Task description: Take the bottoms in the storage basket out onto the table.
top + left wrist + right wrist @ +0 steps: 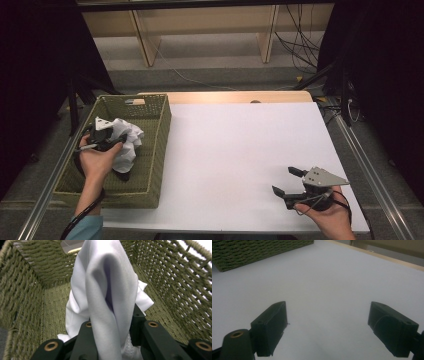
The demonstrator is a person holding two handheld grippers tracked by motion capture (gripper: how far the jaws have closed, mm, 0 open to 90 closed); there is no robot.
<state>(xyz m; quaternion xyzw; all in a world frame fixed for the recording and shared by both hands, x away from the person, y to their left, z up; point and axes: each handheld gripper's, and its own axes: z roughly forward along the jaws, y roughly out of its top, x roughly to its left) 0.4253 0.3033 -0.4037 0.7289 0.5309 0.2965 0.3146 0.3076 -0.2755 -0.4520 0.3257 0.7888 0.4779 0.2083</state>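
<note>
The person's left forearm is wearing a light blue sleeve [86, 227]; both matte black two-jaw grippers [106, 138] [287, 181] are carrying grey triangular plates, brass-ringed screw holes and trailing black cables.

The left hand-held gripper [112, 332] is clamped on a fold of smooth white cloth [110, 290], its two black jaws pressing the fabric from either side low in the left gripper view. The cloth rises between them in a tall, rounded ridge with a shadowed crease down its middle, and more of it bunches behind and below. Around it stand the olive-green woven wicker basket's [27, 290] walls, close on both sides, with light showing through the right-hand weave.
</note>
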